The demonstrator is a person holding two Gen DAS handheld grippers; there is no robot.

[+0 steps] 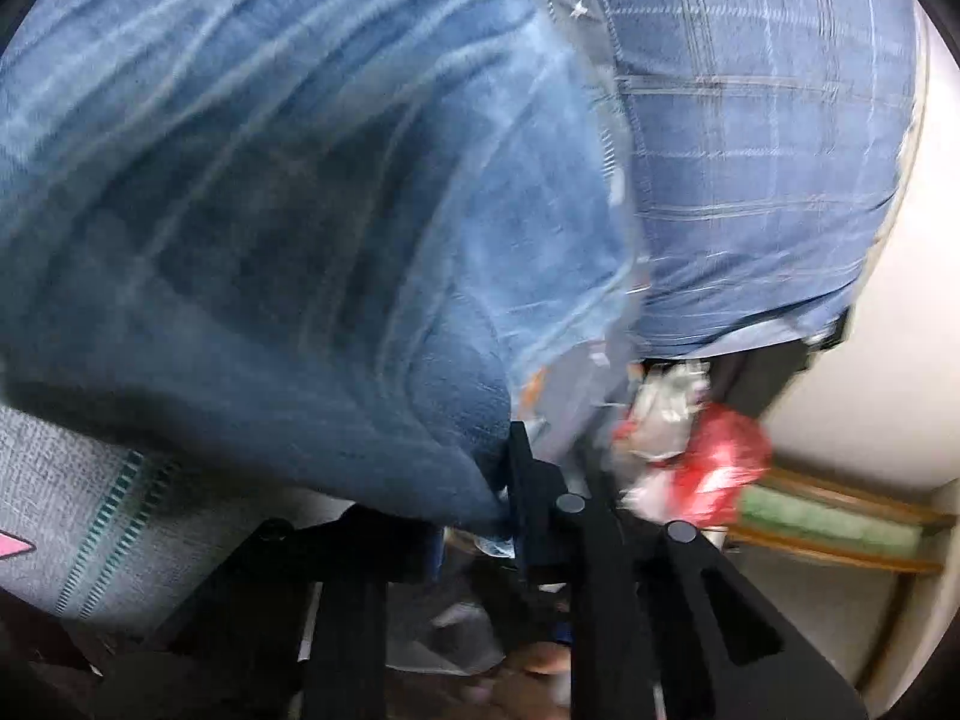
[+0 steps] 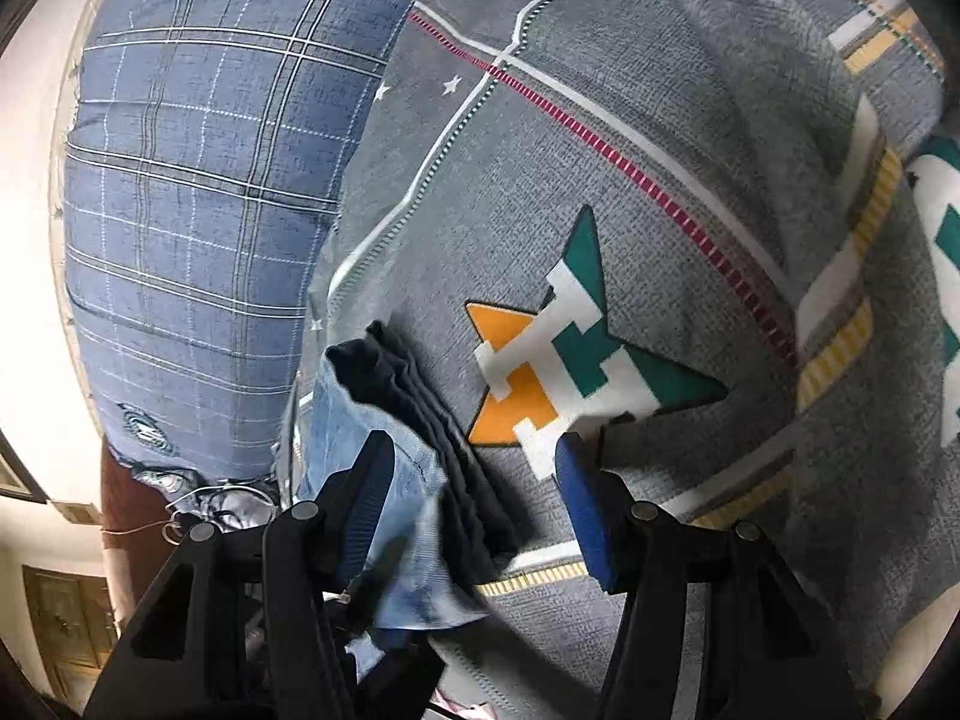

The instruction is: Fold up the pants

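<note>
The grey bedspread (image 2: 690, 192) is taking up most of the right wrist view, with its striped lines and an orange, white and teal star print (image 2: 570, 360) sitting pretty much in the middle. It's also peeking into the lower left corner of the left wrist view. Beside it a blue plaid pillow (image 2: 198, 210) is lying along the left edge of the bed, and it's showing up again at the top right of the left view (image 1: 750, 150).

The jeans (image 1: 270, 210) are filling nearly the whole left wrist view, blurry, hanging as a big blue mass right in front of the camera and draping down to the left claw (image 1: 510, 480). That claw is looking narrow, with the denim edge pinched right at its fingers, so it's gripping the jeans. In the right view, a smaller bunch of the jeans (image 2: 414, 516) is lying on the bedspread, the light denim with the darker folded layers stacked next to it.

The right claw (image 2: 474, 510) is standing wide, its blue pads (image 2: 585, 516) well apart, with that denim bunch sitting between them, closer to the left finger. Can't tell if the left pad is actually touching the cloth.

Some red and white crumpled stuff (image 1: 702, 456) is sitting past the bed edge, too blurry to make out.
</note>
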